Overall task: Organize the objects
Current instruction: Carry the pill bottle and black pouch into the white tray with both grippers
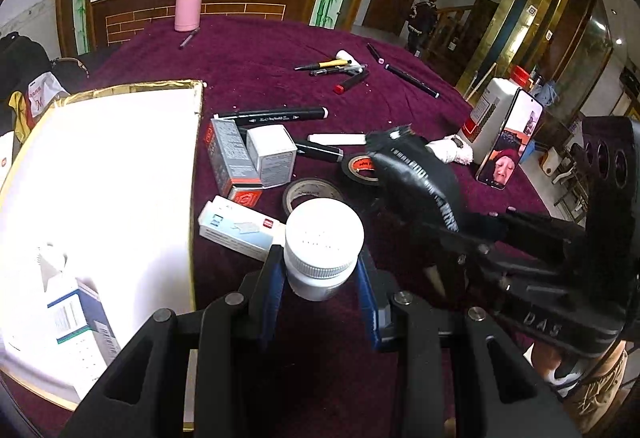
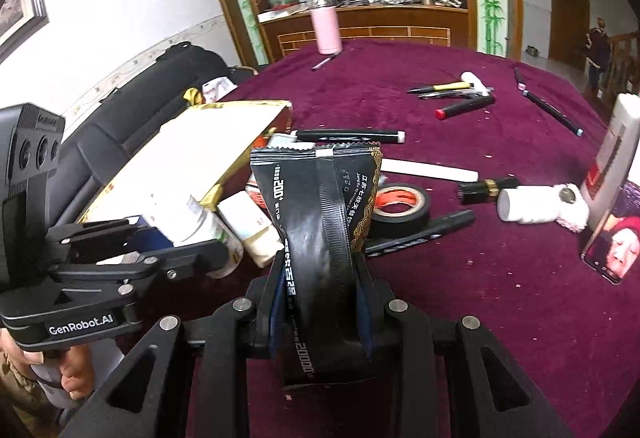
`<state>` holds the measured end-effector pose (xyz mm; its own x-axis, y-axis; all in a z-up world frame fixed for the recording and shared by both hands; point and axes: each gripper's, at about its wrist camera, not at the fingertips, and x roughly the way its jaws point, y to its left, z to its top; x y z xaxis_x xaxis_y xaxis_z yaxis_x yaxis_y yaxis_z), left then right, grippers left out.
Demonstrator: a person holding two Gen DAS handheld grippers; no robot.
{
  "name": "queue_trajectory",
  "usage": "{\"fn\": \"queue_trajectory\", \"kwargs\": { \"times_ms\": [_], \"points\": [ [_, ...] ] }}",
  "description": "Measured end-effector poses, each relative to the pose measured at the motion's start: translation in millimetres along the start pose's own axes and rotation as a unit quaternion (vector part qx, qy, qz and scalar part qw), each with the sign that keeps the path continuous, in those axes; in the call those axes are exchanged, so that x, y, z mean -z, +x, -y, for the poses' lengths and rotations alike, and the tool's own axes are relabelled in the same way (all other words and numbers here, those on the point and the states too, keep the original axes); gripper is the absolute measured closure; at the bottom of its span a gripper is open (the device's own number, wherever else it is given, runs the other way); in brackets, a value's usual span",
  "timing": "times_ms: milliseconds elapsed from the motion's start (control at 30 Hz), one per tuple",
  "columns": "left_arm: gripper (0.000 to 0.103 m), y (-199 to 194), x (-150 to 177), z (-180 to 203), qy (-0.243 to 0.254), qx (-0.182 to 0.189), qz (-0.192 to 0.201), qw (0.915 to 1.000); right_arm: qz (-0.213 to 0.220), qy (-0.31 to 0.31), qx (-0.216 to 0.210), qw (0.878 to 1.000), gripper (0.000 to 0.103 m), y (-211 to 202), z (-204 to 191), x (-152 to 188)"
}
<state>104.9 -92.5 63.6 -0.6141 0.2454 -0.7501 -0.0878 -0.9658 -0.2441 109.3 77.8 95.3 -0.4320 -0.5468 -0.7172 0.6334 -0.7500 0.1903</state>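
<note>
A round table [image 1: 260,54] under a dark purple cloth fills both views, and the biggest thing on it is a shallow gold-edged box [image 1: 100,174] with a white inside, lying along its left side with a blue-and-white carton [image 1: 80,322] in the near corner. The left gripper [image 1: 320,290] sits just right of that box, its 2 blue-padded jaws closed onto the neck of a white screw-cap bottle [image 1: 324,238] held upright above the cloth. The right gripper [image 2: 320,302] is clamped around the middle of a black foil packet [image 2: 320,214] with white and gold print — the packet is pinched narrow at the grip and flares wide toward its sealed top edge, standing clear of the table. Behind the bottle lie a pale blue-and-white flat box [image 1: 236,226], a grey box with a red end [image 1: 232,162] and a small white cube box [image 1: 272,154] leaning against it. Just beyond sit 2 tape rolls: a dark one [image 1: 308,190] lying flat and a black one with an orange core [image 1: 360,168]. A long black marker [image 1: 272,115] rests past the boxes, and a loose cluster of pens [image 1: 336,68] lies further out. A pink flask [image 1: 189,0] stands at the far edge, and a phone [image 1: 508,146] leans against a white bottle [image 1: 490,110] on the right.
</note>
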Motion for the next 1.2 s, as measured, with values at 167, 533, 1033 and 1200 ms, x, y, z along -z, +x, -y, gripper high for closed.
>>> {"fn": "queue_trajectory", "kwargs": {
  "times_ms": [167,533,1033,1200],
  "points": [
    [0.070,-5.4,-4.0,-12.4,-0.005,-0.010,0.001,0.9999,0.003,-0.001,-0.022,1.000,0.071,9.7,-8.1,-9.6],
    [0.070,18.9,-44.9,-53.0,-0.044,-0.034,-0.041,0.9976,-0.035,0.023,-0.040,0.998,0.071,51.2,-3.7,-58.3],
    [0.070,-54.3,-54.1,-98.1,-0.146,-0.085,-0.017,0.9855,-0.048,-0.043,-0.079,0.995,0.071,48.6,-66.1,-118.0],
    [0.070,-79.8,-16.1,-116.4,-0.129,-0.118,0.052,0.9832,0.019,-0.033,-0.078,0.996,0.071,40.6,-71.5,-76.4]
  ]
}}
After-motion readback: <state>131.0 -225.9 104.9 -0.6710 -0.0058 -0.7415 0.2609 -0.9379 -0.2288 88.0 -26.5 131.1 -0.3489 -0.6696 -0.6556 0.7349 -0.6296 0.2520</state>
